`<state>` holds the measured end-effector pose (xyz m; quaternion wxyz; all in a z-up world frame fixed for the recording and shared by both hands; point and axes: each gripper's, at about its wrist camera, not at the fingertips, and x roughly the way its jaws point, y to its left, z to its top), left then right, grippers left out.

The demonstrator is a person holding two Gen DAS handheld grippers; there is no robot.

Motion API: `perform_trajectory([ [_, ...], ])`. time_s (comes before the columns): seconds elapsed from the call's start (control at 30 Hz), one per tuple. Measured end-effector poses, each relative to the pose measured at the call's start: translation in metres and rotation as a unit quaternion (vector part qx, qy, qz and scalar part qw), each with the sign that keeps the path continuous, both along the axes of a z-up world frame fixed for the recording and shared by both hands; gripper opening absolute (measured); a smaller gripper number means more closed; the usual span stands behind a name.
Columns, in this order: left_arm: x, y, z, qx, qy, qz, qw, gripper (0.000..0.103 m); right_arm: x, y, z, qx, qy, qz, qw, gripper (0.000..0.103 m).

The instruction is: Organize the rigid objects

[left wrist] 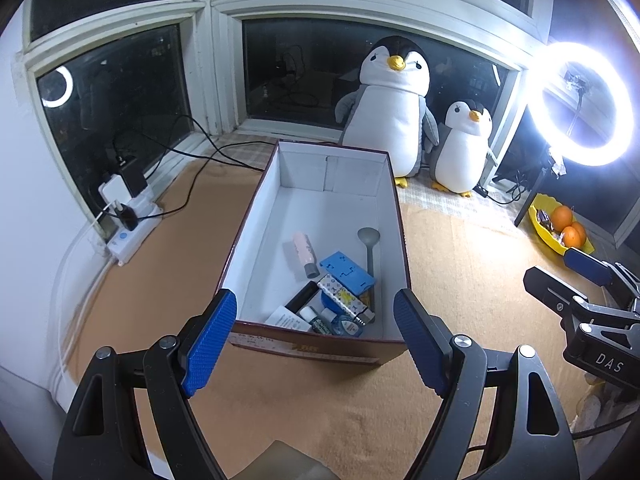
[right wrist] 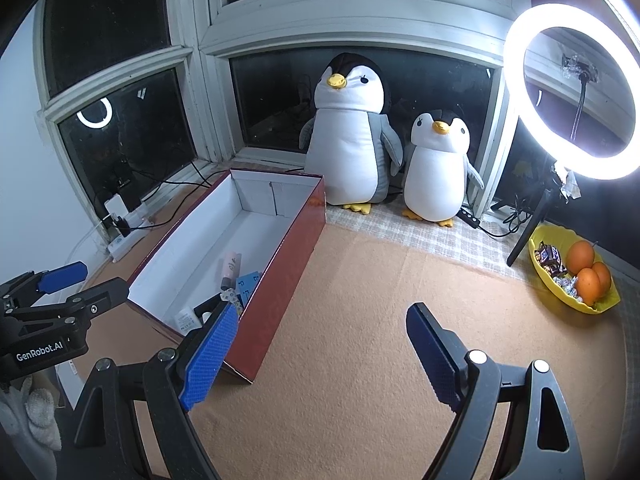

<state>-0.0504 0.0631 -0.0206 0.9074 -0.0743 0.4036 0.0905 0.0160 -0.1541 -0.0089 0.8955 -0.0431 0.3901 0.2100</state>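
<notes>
A long dark-red box (left wrist: 402, 236) with a white inside lies open on the tan mat; in the right wrist view the box (right wrist: 288, 264) sits left of centre. Inside it, at the near end, lie a pink tube (left wrist: 305, 249), a grey spoon (left wrist: 370, 248), a blue plastic piece (left wrist: 347, 273), a patterned case (left wrist: 345, 298) and small bottles (left wrist: 320, 318). My left gripper (left wrist: 316, 340) hovers open over the box's near end with nothing between its fingers. My right gripper (right wrist: 320, 354) stands open over the bare mat, right of the box, empty.
Two plush penguins (left wrist: 386, 108) (right wrist: 438, 164) stand by the window behind the box. A yellow bowl (right wrist: 560, 300) of oranges and sweets sits at the right beside a ring light (right wrist: 576, 88). A power strip (left wrist: 130, 232) with cables lies at the left.
</notes>
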Motion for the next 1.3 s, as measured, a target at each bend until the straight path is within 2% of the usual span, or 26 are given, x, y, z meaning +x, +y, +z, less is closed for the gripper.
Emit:
perform_trajectory([
  [1.3,0.0021,0.0007,-0.0023,-0.001,-0.001,-0.003,1.0000,0.081,0.0043,0.0012,-0.0073,-0.005,0.011,0.003,1.000,0.083],
])
